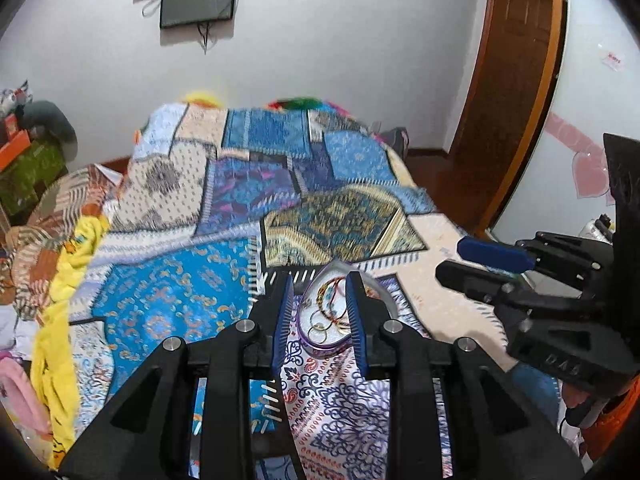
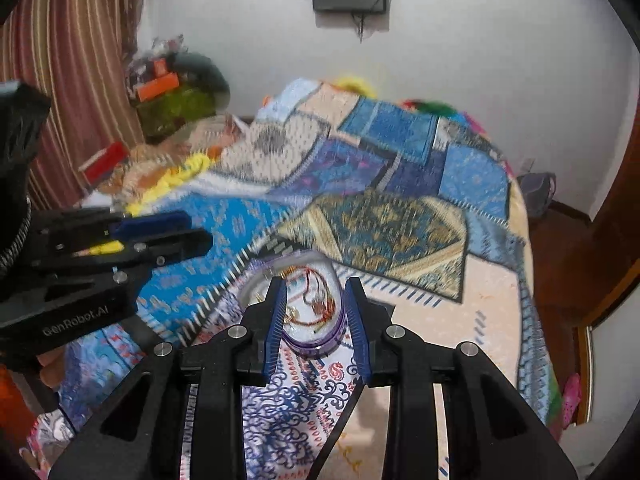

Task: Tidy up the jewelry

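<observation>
On the left a yellow cloth (image 1: 60,320) trails down the quilt (image 1: 168,300). The left gripper (image 1: 320,312) hangs over the bed with its blue pads (image 1: 282,320) parted, nothing between them. Just beyond it a purple-rimmed tray (image 1: 320,350) rests on the quilt, jewelry (image 1: 330,312) heaped inside (bangles and thin chains, tangled). To the right, the right gripper (image 2: 314,312) hovers near the same tray, also spread and empty. Far right stands a brown door (image 1: 512,80).

Purple-rimmed tray (image 1: 316,345), blue patchwork bedspread (image 1: 168,304)
</observation>
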`<state>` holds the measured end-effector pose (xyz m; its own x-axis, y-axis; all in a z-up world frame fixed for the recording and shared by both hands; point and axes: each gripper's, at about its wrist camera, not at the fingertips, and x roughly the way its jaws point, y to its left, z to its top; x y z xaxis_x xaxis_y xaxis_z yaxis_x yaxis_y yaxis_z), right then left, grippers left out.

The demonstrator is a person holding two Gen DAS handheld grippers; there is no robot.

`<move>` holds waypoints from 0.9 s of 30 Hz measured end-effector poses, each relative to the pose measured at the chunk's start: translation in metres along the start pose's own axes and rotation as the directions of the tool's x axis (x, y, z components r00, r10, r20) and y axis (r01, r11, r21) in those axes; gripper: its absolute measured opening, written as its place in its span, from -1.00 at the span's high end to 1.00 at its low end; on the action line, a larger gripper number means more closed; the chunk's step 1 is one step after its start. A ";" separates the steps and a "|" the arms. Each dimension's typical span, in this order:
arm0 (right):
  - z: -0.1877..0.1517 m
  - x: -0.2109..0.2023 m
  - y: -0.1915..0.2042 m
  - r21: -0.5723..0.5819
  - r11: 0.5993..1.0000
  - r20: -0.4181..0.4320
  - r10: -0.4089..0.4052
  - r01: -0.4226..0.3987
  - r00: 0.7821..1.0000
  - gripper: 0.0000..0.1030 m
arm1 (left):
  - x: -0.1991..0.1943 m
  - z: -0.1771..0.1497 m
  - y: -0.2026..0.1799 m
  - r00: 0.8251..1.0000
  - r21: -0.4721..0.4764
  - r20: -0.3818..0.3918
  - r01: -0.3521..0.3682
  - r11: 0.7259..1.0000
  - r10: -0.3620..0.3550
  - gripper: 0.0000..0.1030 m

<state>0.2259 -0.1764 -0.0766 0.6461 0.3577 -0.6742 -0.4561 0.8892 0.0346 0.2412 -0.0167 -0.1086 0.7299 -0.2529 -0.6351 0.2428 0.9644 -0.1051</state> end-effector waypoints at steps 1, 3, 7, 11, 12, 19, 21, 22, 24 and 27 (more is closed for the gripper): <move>0.003 -0.012 0.002 0.002 1.000 0.026 -0.002 0.002 1.000 0.47 | -0.012 0.002 -0.003 1.000 0.005 0.025 -0.005 1.000 0.005 0.50; 0.007 -0.034 0.007 0.001 1.000 0.076 -0.012 0.012 0.997 0.47 | -0.035 0.006 -0.009 0.997 0.018 0.074 -0.017 1.000 0.015 0.50; 0.013 -0.083 0.019 0.007 1.000 0.191 -0.029 0.029 0.981 0.47 | -0.080 0.010 -0.023 0.983 0.046 0.180 -0.047 0.998 0.038 0.50; 0.013 -0.128 0.032 0.017 0.999 0.305 -0.055 0.052 0.951 0.47 | -0.129 0.008 -0.034 0.953 0.046 0.297 -0.069 0.997 0.052 0.32; 0.012 -0.136 0.035 0.017 0.998 0.326 -0.057 0.055 0.944 0.47 | -0.143 0.006 -0.037 0.940 0.042 0.337 -0.077 0.996 0.058 0.31; 0.000 -0.187 0.057 0.032 0.996 0.468 -0.094 0.089 0.879 0.47 | -0.205 -0.014 -0.061 0.854 0.031 0.507 -0.158 0.987 0.121 -0.05; -0.004 -0.193 0.060 0.044 0.995 0.484 -0.101 0.091 0.869 0.47 | -0.214 -0.019 -0.065 0.835 0.020 0.530 -0.187 0.982 0.148 -0.29; -0.006 -0.196 0.061 0.056 0.994 0.495 -0.110 0.094 0.862 0.46 | -0.218 -0.022 -0.067 0.825 0.010 0.542 -0.200 0.980 0.162 -0.52; -0.010 -0.199 0.061 0.079 0.991 0.510 -0.131 0.106 0.850 0.29 | -0.226 -0.027 -0.068 0.804 -0.016 0.566 -0.211 0.977 0.183 -0.84; -0.016 -0.208 0.062 0.116 0.984 0.545 -0.177 0.135 0.820 -0.46 | -0.236 -0.033 -0.067 0.789 -0.045 0.581 -0.215 0.976 0.200 -0.91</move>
<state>0.0537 -0.1998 0.0539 0.9437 0.2910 -0.1571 -0.2902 0.9566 0.0286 0.0318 -0.0192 0.0226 0.9957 -0.0514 -0.0774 0.0516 0.9987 -0.0001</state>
